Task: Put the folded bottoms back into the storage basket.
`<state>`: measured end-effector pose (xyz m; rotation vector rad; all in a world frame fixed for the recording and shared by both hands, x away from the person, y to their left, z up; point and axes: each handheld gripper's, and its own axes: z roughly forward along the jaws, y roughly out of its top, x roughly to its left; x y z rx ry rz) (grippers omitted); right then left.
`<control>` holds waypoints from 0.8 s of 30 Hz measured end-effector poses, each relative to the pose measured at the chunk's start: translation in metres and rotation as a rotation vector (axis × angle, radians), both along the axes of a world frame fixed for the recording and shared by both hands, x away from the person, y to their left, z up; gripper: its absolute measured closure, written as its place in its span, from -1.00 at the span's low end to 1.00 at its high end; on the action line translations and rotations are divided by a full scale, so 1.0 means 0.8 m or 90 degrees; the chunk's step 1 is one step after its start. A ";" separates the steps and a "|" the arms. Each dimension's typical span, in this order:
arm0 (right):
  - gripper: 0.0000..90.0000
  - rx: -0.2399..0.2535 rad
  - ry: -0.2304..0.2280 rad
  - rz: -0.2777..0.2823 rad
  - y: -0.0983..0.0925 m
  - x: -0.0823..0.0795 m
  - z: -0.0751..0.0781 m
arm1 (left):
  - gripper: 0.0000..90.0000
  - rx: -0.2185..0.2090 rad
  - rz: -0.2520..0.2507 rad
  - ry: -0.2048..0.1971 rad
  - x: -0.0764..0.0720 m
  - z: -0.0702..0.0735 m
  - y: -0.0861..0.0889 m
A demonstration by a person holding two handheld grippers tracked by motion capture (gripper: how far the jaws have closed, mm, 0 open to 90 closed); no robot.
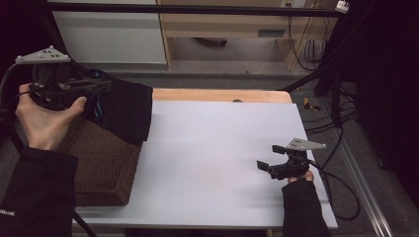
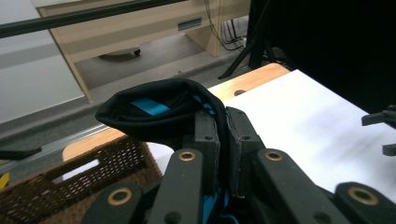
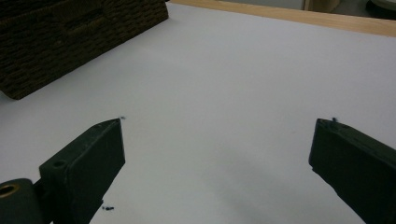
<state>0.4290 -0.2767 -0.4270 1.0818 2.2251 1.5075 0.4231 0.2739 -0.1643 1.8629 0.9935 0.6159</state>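
My left gripper (image 1: 101, 85) is raised above a brown woven basket (image 1: 101, 163) at the table's left edge. Its jaws are shut on a black garment with a blue stripe (image 1: 126, 111), which hangs down over the basket's far end. In the left gripper view the garment (image 2: 154, 109) bunches just beyond the closed jaws of that gripper (image 2: 223, 123). My right gripper (image 1: 269, 157) rests low over the white table top (image 1: 212, 148) near the right front. It is open with nothing between its wide-set jaws (image 3: 219, 126).
The basket (image 3: 70, 37) stands at the far left in the right gripper view. A wooden strip (image 1: 222, 95) runs along the table's far edge. Cables (image 1: 341, 123) and a dark stand lie on the floor to the right.
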 end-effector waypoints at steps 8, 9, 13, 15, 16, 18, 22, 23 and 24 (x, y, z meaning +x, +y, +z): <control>-0.92 0.000 0.000 0.000 0.000 0.000 0.000 | 0.87 -0.002 0.020 0.006 0.000 -0.004 0.025; -0.92 0.000 0.000 0.000 0.000 0.000 0.000 | 0.87 -0.003 0.023 0.008 0.000 -0.005 0.028; -0.92 -0.001 0.001 -0.001 0.001 0.000 0.000 | 0.87 0.001 0.034 0.014 0.001 -0.010 0.039; -0.92 -0.001 0.001 -0.001 0.001 0.000 0.000 | 0.87 0.004 0.039 0.018 0.001 -0.013 0.043; -0.92 0.000 0.000 -0.001 0.001 0.000 0.000 | 0.87 0.005 0.042 0.020 0.002 -0.015 0.045; -0.92 -0.001 0.000 -0.001 0.000 0.000 0.000 | 0.87 0.008 0.044 0.026 0.003 -0.019 0.049; -0.92 0.000 0.000 -0.001 0.001 0.000 0.000 | 0.87 0.008 0.052 0.035 0.006 -0.027 0.057; -0.92 -0.001 0.001 0.000 0.001 0.000 0.000 | 0.87 0.008 0.054 0.038 0.006 -0.029 0.058; -0.92 -0.001 0.001 0.000 0.001 0.000 0.000 | 0.87 0.009 0.054 0.040 0.006 -0.031 0.059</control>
